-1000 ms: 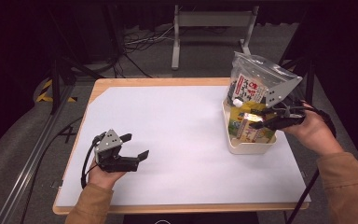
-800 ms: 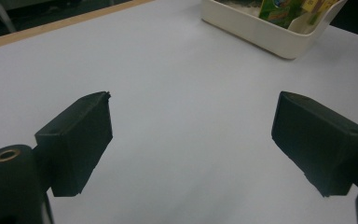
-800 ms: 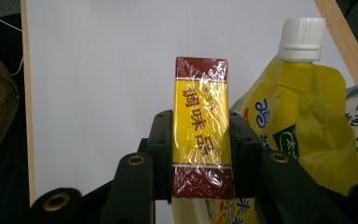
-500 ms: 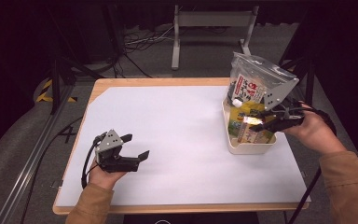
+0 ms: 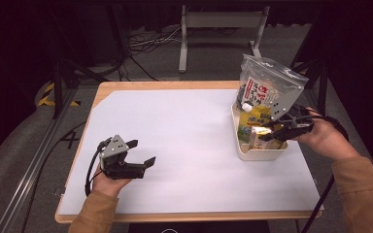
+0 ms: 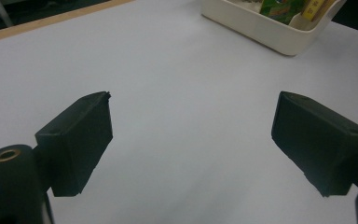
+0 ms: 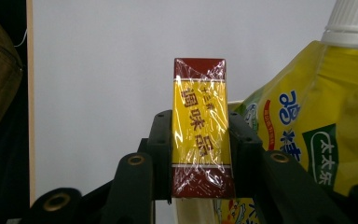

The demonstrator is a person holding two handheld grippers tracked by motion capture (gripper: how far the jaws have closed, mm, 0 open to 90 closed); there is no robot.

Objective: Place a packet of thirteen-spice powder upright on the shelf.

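Note:
My right gripper (image 5: 268, 132) is shut on a narrow yellow-and-red wrapped box (image 5: 257, 137), held over the near end of a white bin (image 5: 264, 155) at the table's right. In the right gripper view the box (image 7: 199, 126) stands upright, with the right gripper (image 7: 199, 144) pressing both black pads on its sides. My left gripper (image 5: 143, 152) rests on the white table top at the front left, open and holding nothing. The left gripper (image 6: 191, 140) looks across bare table toward the bin (image 6: 261, 29).
A yellow spouted pouch (image 7: 317, 116) with a white cap stands in the bin beside the box. A clear zip bag (image 5: 268, 87) of dark contents leans up at the bin's far end. A metal stand (image 5: 218, 22) is beyond the table.

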